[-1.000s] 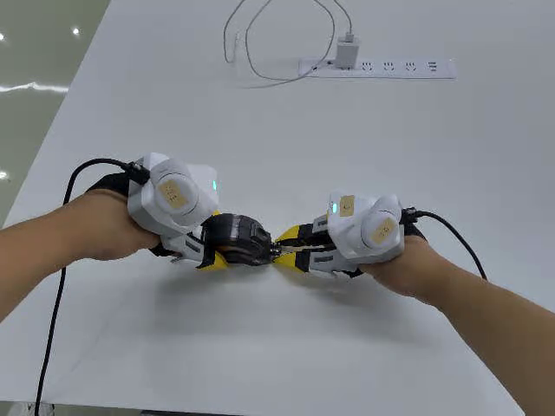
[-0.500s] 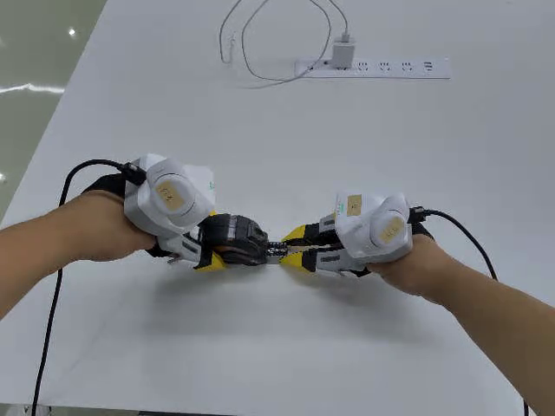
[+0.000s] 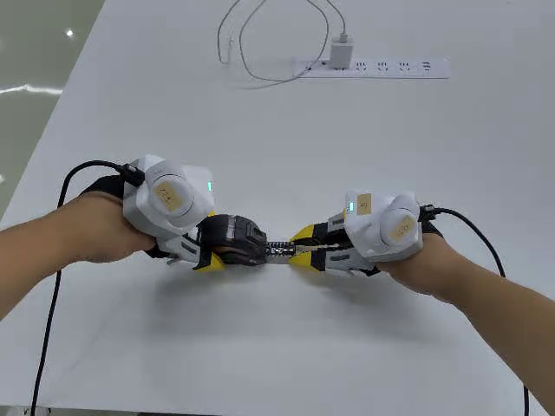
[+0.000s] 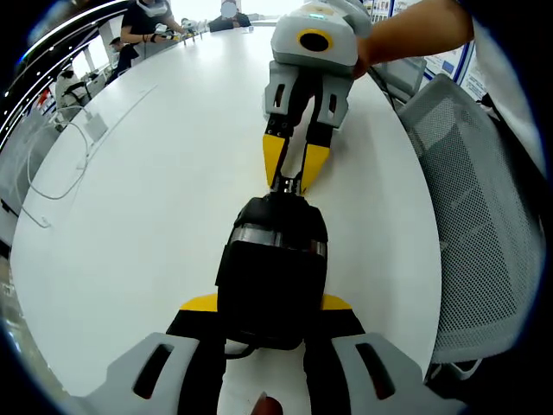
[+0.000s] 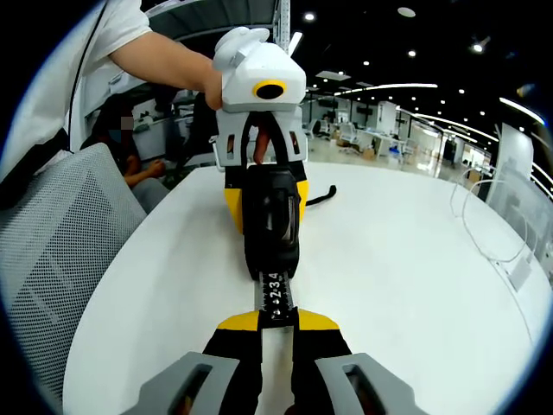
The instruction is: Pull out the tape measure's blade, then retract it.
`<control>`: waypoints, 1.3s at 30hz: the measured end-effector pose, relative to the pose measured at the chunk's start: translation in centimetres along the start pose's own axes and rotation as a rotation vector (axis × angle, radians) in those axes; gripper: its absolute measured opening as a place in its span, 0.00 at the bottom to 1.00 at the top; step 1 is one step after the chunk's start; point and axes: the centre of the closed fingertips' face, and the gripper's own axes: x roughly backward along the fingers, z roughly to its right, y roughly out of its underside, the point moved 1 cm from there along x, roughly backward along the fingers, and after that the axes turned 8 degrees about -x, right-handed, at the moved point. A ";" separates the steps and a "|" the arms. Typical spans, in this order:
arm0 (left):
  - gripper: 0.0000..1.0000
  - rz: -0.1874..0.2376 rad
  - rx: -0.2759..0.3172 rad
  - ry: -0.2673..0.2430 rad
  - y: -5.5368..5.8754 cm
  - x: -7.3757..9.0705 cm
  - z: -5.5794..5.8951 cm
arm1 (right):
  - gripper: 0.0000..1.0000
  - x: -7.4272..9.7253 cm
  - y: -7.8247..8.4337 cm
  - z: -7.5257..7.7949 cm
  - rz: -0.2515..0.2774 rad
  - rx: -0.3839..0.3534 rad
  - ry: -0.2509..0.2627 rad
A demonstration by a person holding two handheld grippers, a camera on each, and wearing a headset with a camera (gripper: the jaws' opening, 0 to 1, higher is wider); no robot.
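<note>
A black tape measure (image 3: 231, 240) lies on the white table, clamped between the yellow-tipped jaws of my left gripper (image 3: 210, 255). It reaches up the middle of the left gripper view as a dark case (image 4: 272, 268). A short length of its blade (image 3: 279, 250) sticks out to the right, with black numbers on it (image 5: 274, 292). My right gripper (image 3: 302, 247) is shut on the blade's end. In the right gripper view the case (image 5: 271, 216) stands just beyond the blade, held by the left gripper (image 5: 259, 186).
A white power strip (image 3: 373, 68) with a plugged-in charger (image 3: 340, 52) and a looping white cable (image 3: 260, 35) lies at the far side of the table (image 3: 286, 139). Black cables trail from both grippers. A mesh office chair (image 4: 475, 190) stands beside the table.
My right gripper has moved to the right, away from the case, and a short stretch of blade has come out between the two grippers. The left gripper has stayed put.
</note>
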 end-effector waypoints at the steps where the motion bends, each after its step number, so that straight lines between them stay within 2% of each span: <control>1: 0.30 -0.001 0.001 0.000 0.0 0.0 0.0 | 0.08 0.1 0.0 0.0 -0.002 0.003 0.000; 39: 0.30 -0.004 0.002 0.002 0.0 -0.1 0.0 | 0.07 2.4 1.4 0.4 -0.024 0.004 0.017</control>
